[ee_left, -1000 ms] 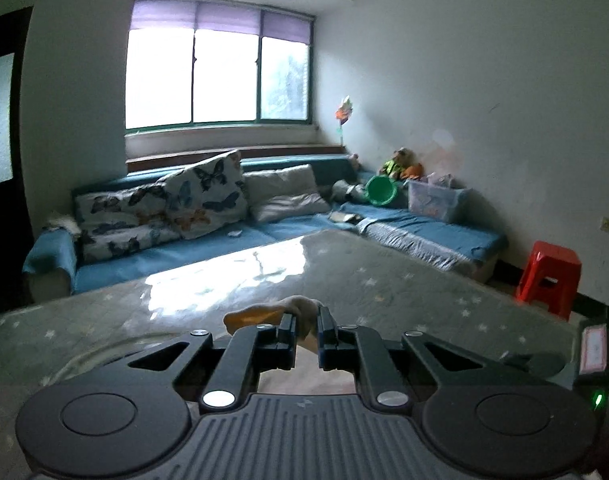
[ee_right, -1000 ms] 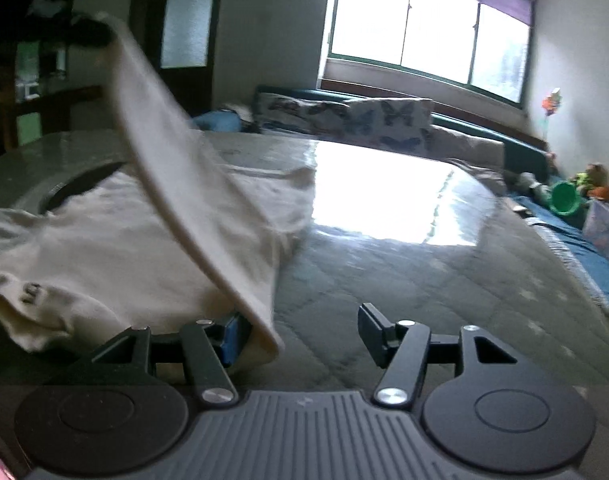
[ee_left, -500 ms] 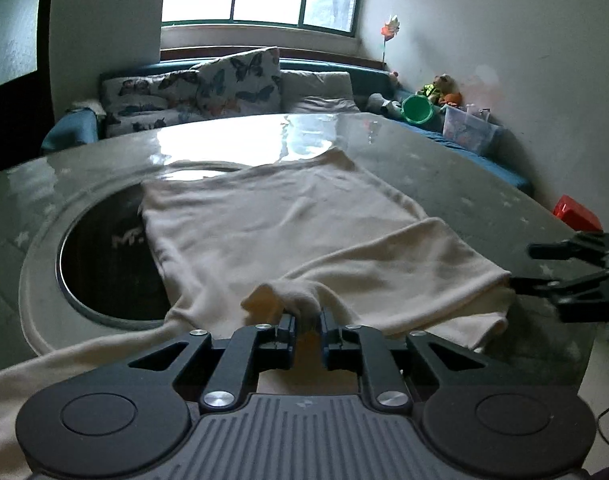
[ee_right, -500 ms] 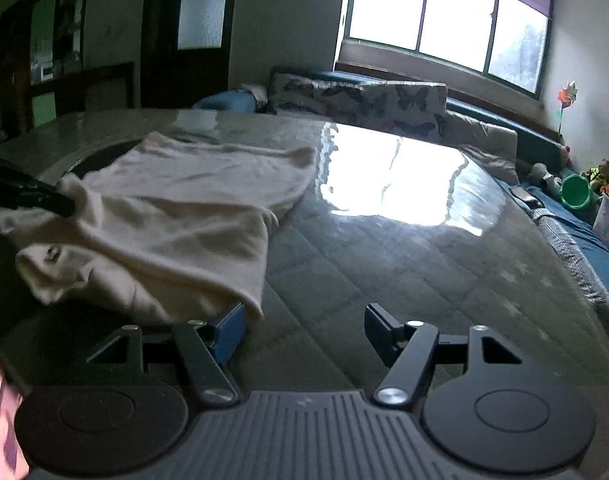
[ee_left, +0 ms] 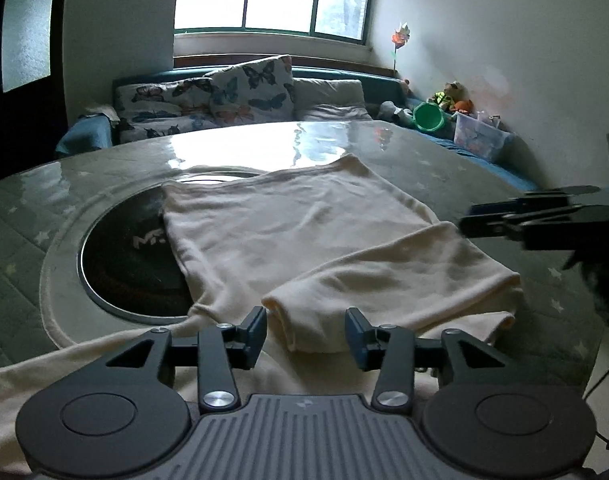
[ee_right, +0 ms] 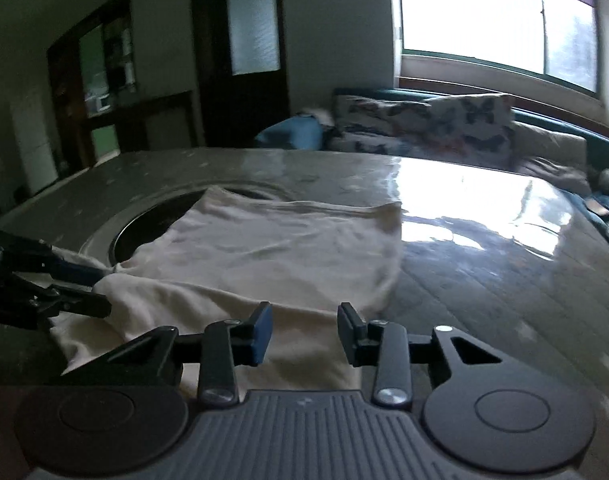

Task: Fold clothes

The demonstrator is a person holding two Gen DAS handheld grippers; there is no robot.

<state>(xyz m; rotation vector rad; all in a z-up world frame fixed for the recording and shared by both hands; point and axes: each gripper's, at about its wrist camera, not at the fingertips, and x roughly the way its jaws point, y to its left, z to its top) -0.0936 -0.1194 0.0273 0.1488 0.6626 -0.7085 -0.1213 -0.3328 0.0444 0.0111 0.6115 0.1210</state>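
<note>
1. We take the dark round inset [ee_left: 132, 256] in the table [ee_left: 464, 168] as our landmark; the cream garment [ee_left: 304, 232] lies flat on the table, its left edge overlapping the inset's right side and the rest spreading away to the right of it.
2. A folded sleeve [ee_left: 316, 320] lies across the near part of the garment, on the near-right side of the inset.
3. Our left gripper [ee_left: 306, 330] has just been opening: its jaws stand apart, the sleeve's end lies between them, and the pads do not press on it.
4. Our right gripper [ee_right: 304, 330] has just been closing, yet a gap shows between its jaws; it hangs over the garment's near edge, right of the inset, gripping nothing.
5. In the left wrist view the right gripper [ee_left: 516, 220] sits at the garment's far-right edge, well apart from the inset.
6. Beyond the inset stands a sofa [ee_left: 176, 100] with butterfly cushions.
</note>
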